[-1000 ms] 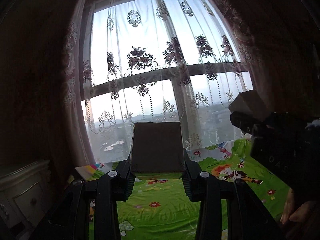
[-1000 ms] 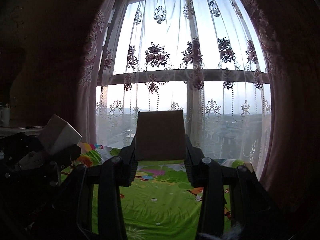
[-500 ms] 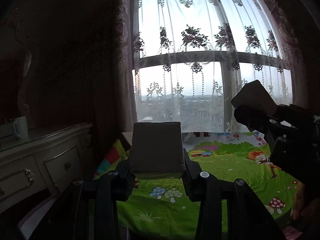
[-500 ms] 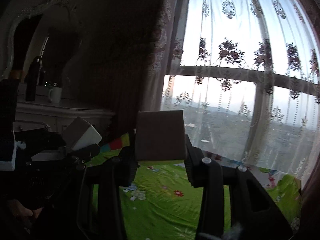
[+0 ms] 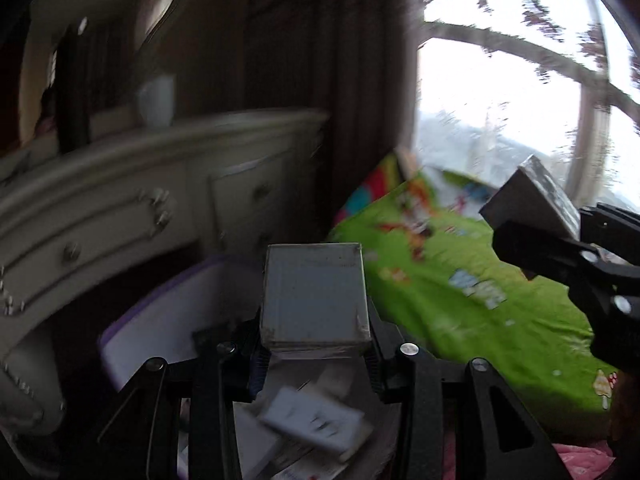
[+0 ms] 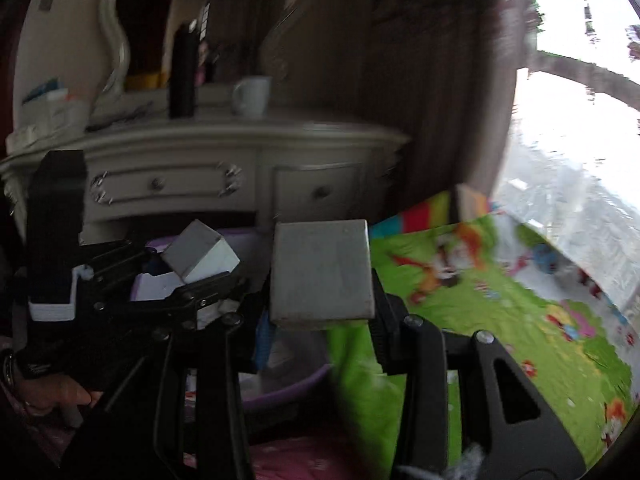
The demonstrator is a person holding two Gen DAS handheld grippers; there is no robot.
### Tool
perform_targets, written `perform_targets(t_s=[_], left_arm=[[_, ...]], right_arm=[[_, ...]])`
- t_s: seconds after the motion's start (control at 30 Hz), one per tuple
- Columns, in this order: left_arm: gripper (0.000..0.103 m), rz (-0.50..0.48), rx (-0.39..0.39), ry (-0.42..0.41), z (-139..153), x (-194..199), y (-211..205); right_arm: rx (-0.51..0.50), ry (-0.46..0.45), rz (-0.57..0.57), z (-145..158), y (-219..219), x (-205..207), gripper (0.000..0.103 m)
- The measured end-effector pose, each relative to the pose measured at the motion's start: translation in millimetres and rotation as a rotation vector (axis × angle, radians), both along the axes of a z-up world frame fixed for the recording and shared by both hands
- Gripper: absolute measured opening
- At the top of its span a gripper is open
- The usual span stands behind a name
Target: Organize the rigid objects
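My left gripper (image 5: 316,354) clamps a grey box (image 5: 314,300) between its jaws, held above a purple-rimmed bin (image 5: 160,320) of small packages; my right gripper (image 6: 322,328) clamps a second box (image 6: 322,272), just right of that bin; beyond lies a green mat (image 6: 520,320); farther off stands a cream dresser (image 6: 224,160) with a mug (image 6: 252,96).

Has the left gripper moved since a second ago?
Yes. The left gripper, holding its grey block, swung left from the window toward the dresser and purple-rimmed bin.
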State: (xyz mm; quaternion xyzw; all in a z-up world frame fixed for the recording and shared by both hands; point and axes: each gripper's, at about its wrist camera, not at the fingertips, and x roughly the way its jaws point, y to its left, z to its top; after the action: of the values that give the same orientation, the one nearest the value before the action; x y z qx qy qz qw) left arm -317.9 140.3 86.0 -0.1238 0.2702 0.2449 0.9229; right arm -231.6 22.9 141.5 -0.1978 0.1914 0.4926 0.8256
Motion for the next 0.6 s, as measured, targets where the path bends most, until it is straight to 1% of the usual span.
perform_targets(t_s=[0.1, 0.2, 0.27, 0.33, 0.47, 0.53, 0.6], left_arm=[[0.041, 0.050, -0.044, 0.041, -14, -9, 19], [0.041, 0.074, -0.064, 0.076, -24, -7, 32], [0.041, 0.086, -0.100, 0.099, -31, -7, 42], [0.041, 0.104, -0.126, 0.112, -36, -9, 50], [0.043, 0.142, -0.123, 0.134, -39, -10, 58], [0.053, 0.162, -0.115, 0.141, -40, -12, 59], [0.086, 0.195, -0.089, 0.144, -38, -16, 61]], right_arm=[[-0.069, 0.042, 0.045, -16, 27, -2, 0.044], [-0.133, 0.078, 0.076, -33, 45, -4, 0.044], [-0.164, 0.093, 0.088, -41, 53, -5, 0.044], [-0.222, 0.119, 0.101, -52, 65, -5, 0.044], [-0.270, 0.144, 0.105, -66, 83, -7, 0.044], [-0.273, 0.159, 0.115, -71, 89, -7, 0.044], [-0.281, 0.194, 0.145, -75, 95, -7, 0.046]])
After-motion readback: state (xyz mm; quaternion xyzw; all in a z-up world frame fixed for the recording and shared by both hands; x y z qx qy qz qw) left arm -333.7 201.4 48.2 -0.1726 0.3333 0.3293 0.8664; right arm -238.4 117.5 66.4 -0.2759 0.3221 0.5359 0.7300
